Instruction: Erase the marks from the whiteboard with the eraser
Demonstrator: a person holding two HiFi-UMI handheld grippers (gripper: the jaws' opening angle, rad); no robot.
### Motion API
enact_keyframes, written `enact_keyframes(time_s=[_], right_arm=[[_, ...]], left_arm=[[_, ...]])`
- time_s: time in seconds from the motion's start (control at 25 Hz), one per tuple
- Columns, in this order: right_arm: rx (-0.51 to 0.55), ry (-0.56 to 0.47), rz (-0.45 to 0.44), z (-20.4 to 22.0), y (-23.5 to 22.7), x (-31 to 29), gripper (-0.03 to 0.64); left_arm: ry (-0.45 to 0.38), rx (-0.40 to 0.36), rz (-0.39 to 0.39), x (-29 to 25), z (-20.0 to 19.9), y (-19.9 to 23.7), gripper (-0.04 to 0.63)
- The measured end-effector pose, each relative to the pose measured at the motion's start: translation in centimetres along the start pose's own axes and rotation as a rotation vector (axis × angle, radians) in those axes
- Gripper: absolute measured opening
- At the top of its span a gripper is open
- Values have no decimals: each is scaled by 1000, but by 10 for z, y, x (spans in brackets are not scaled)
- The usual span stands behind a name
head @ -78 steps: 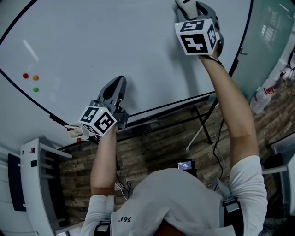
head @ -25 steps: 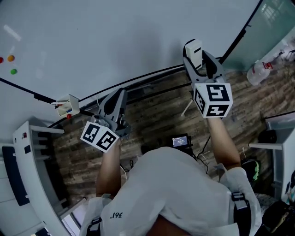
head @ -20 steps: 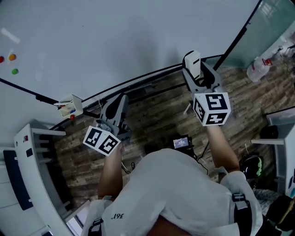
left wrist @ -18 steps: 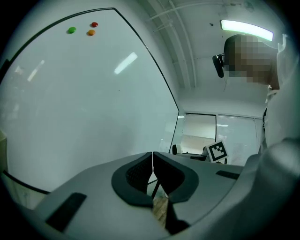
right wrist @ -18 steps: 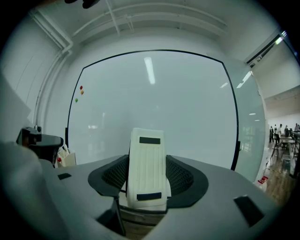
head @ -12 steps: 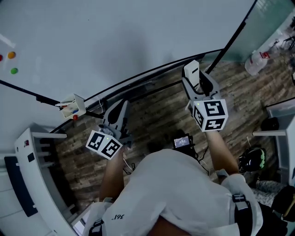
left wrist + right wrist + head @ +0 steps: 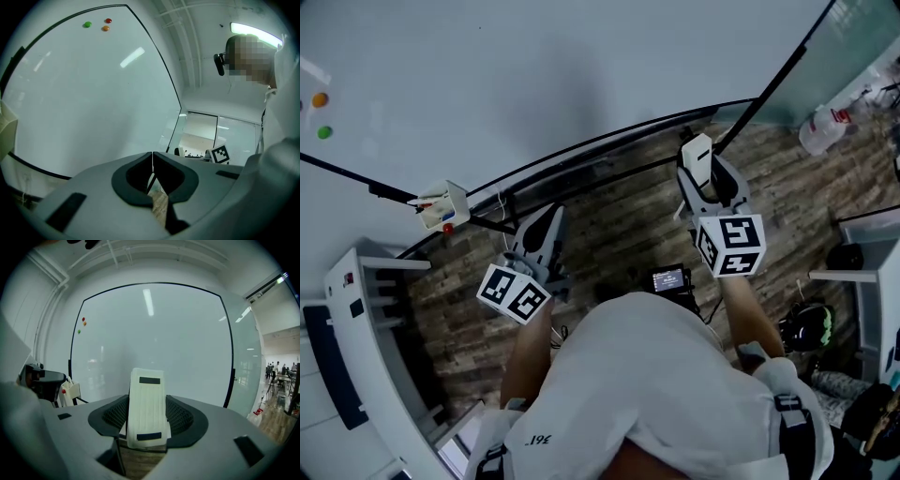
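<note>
The whiteboard (image 7: 534, 66) fills the top of the head view and shows no marks on its white face (image 7: 154, 343). My right gripper (image 7: 701, 173) is shut on the white eraser (image 7: 146, 406), which stands upright between its jaws, off the board and over the wooden floor. The eraser (image 7: 697, 155) pokes out past the jaw tips. My left gripper (image 7: 542, 234) is shut with nothing in it, its jaw tips touching (image 7: 152, 157), also away from the board.
Three small round magnets (image 7: 319, 117) sit on the board's far left (image 7: 99, 24). A small white marker holder (image 7: 442, 206) hangs at the board's lower left edge. The board's stand legs (image 7: 609, 173) cross the wooden floor. A bottle (image 7: 825, 122) stands at right.
Both grippers have come down off the whiteboard and back toward the body; the right one carried the eraser from the board's upper right to below its bottom edge.
</note>
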State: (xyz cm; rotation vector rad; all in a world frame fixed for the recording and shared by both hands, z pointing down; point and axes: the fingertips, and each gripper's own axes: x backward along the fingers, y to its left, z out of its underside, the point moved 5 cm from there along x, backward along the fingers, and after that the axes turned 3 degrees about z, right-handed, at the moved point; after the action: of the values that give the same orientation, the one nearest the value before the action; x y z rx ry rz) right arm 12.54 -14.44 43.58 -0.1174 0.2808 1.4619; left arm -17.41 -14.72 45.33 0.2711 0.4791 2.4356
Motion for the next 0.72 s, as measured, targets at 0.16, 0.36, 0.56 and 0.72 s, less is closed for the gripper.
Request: enact_keyframes(time_s=[0.16,0.36,0.56,0.72], right_arm=[[-1,8,-15,5,-14,2,258],[-5,12,-38,11,-25,6,258],[-8,30,-82,17,-27,4,258],[-9,31,-108,17,-29,2,256]], left_arm=[[-3,6,-5,-12,6,-11,8],[-2,8,-8,-21,15,-26,8],[0,18,-21,-24,22,-31,8],[4,24,-21,-28,26,-38,8]])
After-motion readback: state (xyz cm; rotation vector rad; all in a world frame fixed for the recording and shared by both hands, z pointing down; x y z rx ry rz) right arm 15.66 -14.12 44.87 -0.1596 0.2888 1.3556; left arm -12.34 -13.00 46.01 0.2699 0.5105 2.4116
